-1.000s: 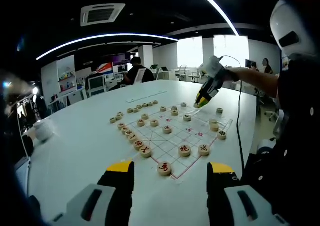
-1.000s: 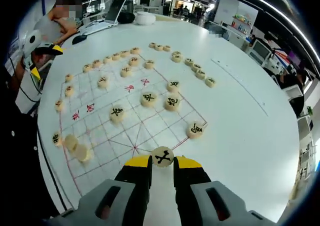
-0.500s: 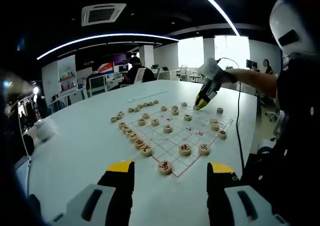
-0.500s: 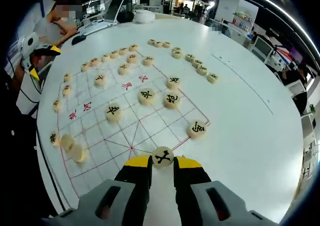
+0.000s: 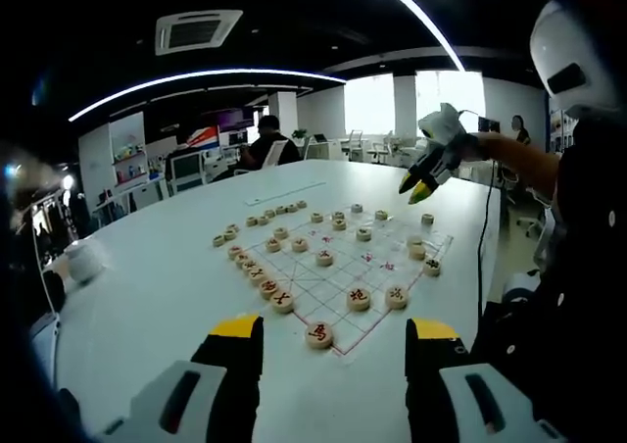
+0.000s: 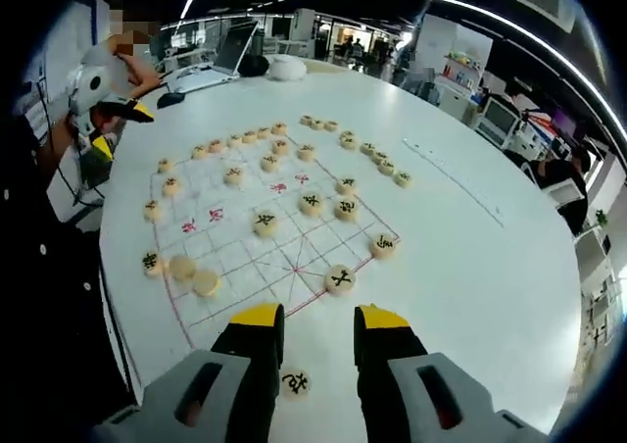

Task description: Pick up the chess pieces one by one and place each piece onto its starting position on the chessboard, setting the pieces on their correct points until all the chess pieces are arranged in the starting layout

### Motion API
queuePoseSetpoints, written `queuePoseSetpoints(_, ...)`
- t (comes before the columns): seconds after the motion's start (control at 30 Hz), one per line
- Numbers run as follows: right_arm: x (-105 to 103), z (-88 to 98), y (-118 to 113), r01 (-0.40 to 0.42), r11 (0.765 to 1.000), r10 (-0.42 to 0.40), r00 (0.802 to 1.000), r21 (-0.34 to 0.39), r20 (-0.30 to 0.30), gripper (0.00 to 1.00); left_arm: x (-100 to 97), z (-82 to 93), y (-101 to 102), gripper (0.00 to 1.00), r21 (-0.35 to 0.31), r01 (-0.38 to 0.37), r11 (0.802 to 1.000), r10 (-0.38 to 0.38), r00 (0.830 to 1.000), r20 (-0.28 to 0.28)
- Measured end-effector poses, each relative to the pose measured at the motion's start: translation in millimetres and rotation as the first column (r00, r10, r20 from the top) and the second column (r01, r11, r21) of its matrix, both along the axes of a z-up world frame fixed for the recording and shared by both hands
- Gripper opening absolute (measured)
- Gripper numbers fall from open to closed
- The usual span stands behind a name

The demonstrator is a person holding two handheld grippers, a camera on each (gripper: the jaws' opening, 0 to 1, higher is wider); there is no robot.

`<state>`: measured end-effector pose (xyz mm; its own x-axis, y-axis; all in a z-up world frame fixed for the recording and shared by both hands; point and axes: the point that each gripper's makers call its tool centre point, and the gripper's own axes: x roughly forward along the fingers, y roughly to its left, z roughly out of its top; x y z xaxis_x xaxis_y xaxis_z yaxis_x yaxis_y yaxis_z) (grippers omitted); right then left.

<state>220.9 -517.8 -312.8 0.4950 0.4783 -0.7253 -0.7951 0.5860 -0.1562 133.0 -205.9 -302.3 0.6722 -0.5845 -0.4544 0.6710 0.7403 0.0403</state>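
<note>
left tongs (image 5: 335, 331): jaws spread wide, holding nothing, hovering low
right tongs (image 6: 318, 317): jaws parted, gripping nothing; also showing raised high at the far side (image 5: 423, 183), forearm outstretched

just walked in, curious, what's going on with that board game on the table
A person with a handheld gripper in each hand is setting up Chinese chess on a white table. The right gripper is open above the near edge of the chessboard, where a black-marked piece sits on the edge line. Another piece lies on the table between its fingers. The left gripper is open and empty at the opposite end. Many pieces are still lined up off the grid.
</note>
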Motion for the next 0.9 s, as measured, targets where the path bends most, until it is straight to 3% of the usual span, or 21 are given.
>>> queuePoseSetpoints(0.17, -36.7, 12.7, -5.5, -0.007, 0.999, 0.006, 1.000, 0.053, 0.028, 0.32, -0.4, 3.8, -5.7, 0.60, -0.019, 0.025, 1.000, -0.025, 1.000, 0.004)
queuePoseSetpoints(0.47, -88.6, 13.5, -18.2, 0.025, 0.996, -0.029, 0.999, 0.089, 0.040, 0.35, -0.7, 5.9, -7.5, 0.60, -0.021, 0.029, 0.999, -0.029, 1.000, 0.004)
queuePoseSetpoints(0.63, -97.1, 13.0, -18.7, 0.040, 0.995, -0.044, 0.998, 0.093, 0.044, 0.34, -1.1, 5.0, -8.7, 0.60, -0.022, 0.029, 0.999, -0.029, 1.000, -0.001)
queuePoseSetpoints(0.9, -91.8, 10.8, -4.0, -0.017, 0.998, 0.015, 0.999, 0.060, 0.035, 0.33, -2.5, 5.4, -8.7, 0.60, -0.027, 0.028, 0.999, -0.028, 1.000, 0.000)
